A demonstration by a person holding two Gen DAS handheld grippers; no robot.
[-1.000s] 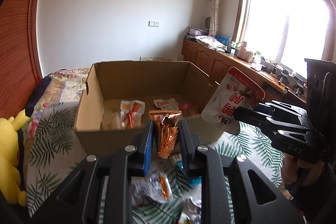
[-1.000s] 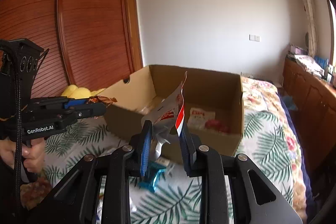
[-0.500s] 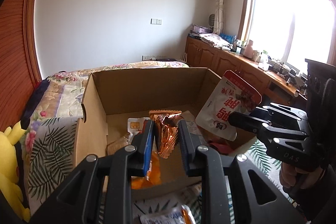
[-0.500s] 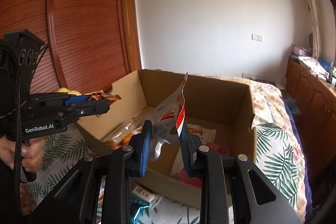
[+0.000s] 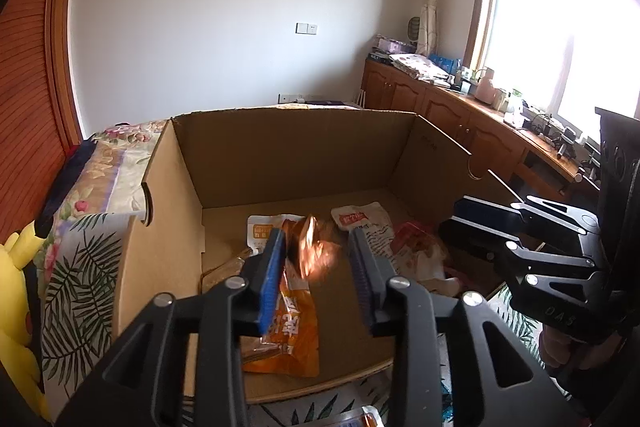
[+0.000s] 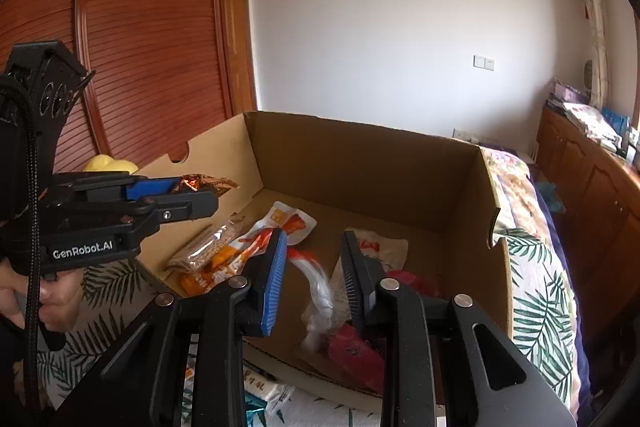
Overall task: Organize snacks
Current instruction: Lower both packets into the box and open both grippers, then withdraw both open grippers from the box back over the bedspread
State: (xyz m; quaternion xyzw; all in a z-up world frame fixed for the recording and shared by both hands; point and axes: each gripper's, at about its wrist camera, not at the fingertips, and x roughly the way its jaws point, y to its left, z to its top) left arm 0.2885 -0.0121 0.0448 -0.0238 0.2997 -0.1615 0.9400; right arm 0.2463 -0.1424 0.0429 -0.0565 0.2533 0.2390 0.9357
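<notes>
Both your grippers hang over the open cardboard box [image 6: 360,155].

Your right gripper [image 6: 314,267] has just been opening: its jaws stand apart, and a blurred white-and-red snack packet [image 6: 318,291] sits between the pads, seemingly touching neither. At the left, your left gripper [image 6: 192,193] has a copper foil wrapper [image 6: 208,183] at its tips, above the box's near wall. Orange and white packets [image 6: 256,243] and a red one [image 6: 352,351] lie on the box floor.
</notes>
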